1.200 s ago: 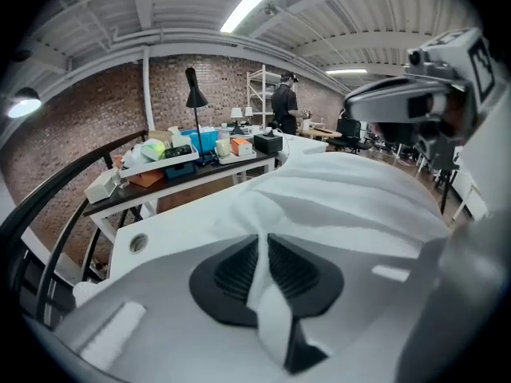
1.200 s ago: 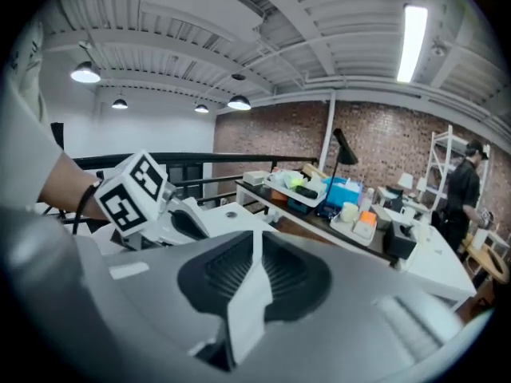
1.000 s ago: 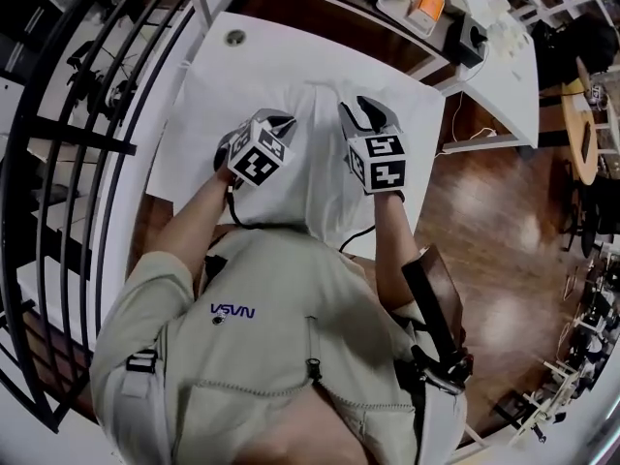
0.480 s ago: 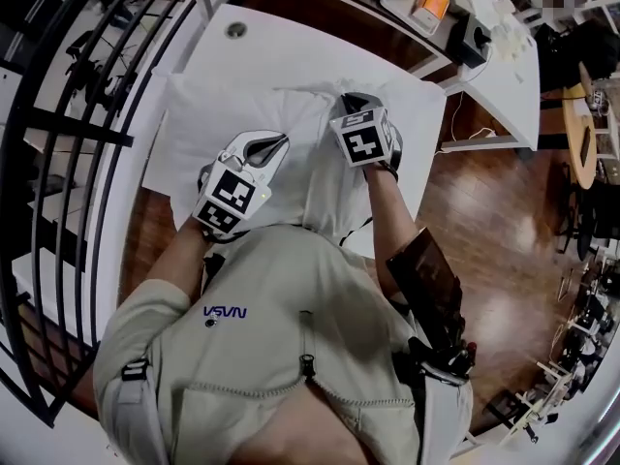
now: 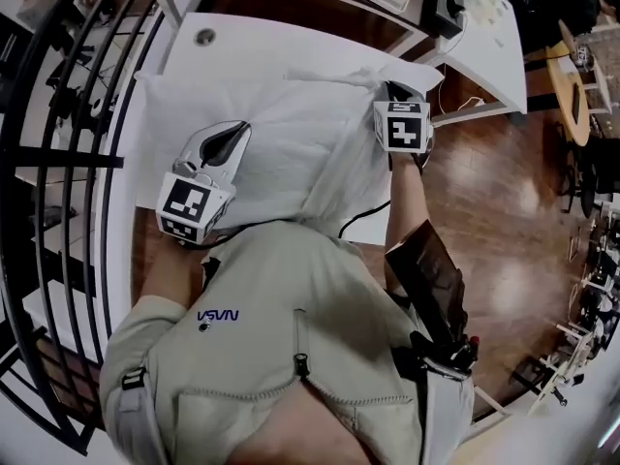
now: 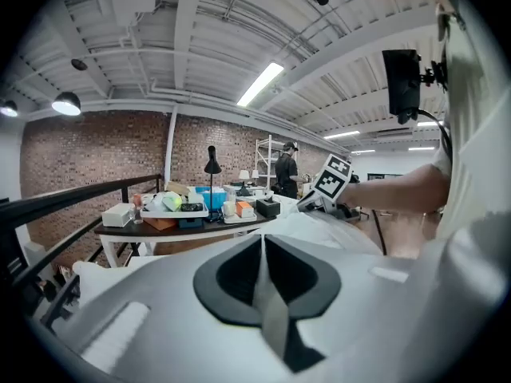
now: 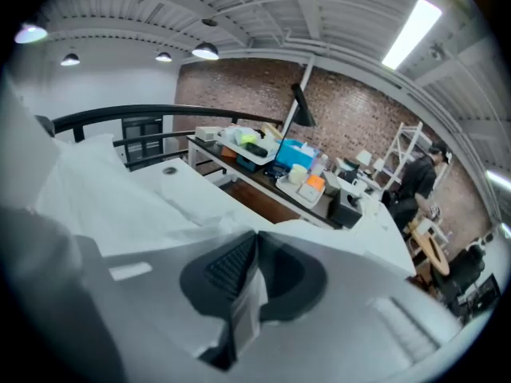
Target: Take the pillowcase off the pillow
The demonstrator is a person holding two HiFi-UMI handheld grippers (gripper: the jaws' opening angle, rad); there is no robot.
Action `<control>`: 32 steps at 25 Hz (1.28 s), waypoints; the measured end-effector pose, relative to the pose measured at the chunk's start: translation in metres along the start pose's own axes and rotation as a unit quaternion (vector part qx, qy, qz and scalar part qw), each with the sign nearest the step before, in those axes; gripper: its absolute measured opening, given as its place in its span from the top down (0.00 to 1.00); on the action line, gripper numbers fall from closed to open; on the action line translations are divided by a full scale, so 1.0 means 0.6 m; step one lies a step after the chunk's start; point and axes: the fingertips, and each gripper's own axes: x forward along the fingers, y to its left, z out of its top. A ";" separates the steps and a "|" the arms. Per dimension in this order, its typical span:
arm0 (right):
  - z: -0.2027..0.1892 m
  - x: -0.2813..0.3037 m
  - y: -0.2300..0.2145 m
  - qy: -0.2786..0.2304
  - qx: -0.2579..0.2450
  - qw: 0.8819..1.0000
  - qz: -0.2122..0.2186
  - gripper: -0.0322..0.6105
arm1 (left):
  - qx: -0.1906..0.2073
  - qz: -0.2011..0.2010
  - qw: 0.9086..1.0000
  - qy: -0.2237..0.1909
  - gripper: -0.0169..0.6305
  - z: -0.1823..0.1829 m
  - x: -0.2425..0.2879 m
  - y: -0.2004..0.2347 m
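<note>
white table [image 5: 257, 51] w/ pillowcase [image 5: 291, 153] lying on it; your left gripper [image 5: 226, 141] & right gripper [image 5: 399, 93] each pinch its fabric btwn closed jaws.

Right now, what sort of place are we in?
Probably a loft-style lab or workshop: brick wall, cluttered bench, metal shelving.

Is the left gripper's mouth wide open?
No, the left gripper has its jaws shut together on a strip of white cloth.
</note>
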 end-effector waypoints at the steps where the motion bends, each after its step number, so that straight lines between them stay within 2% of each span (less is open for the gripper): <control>1: -0.014 0.002 -0.009 0.004 0.013 1.000 -0.006 0.94 | -0.015 -0.003 1.000 0.002 0.95 -0.007 0.011 0.008; 4: -0.059 0.021 -0.007 0.022 0.044 0.999 -0.019 0.94 | -0.059 -0.006 0.998 0.023 0.95 -0.042 0.062 0.029; 6: -0.073 0.034 0.011 0.026 0.046 0.998 -0.015 0.94 | -0.055 -0.001 0.997 0.051 0.94 -0.069 0.094 0.036; 9: -0.058 0.040 0.032 0.010 0.030 0.999 0.005 0.94 | -0.038 -0.001 0.995 0.087 0.94 -0.098 0.126 0.038; 13: -0.050 0.027 0.032 -0.015 0.039 0.999 0.010 0.90 | -0.030 -0.001 0.994 0.106 0.91 -0.113 0.148 0.038; 19: -0.025 -0.049 0.075 -0.079 0.064 0.995 0.020 0.85 | -0.028 -0.003 0.996 0.090 0.85 -0.105 0.156 0.053; 26: -0.057 -0.142 0.138 -0.097 0.074 0.992 0.021 0.85 | 0.004 -0.004 0.998 0.055 0.74 -0.075 0.149 0.044; 32: -0.086 -0.189 0.167 -0.129 0.080 0.987 0.043 0.85 | 0.036 0.001 0.999 0.026 0.68 -0.023 0.101 -0.028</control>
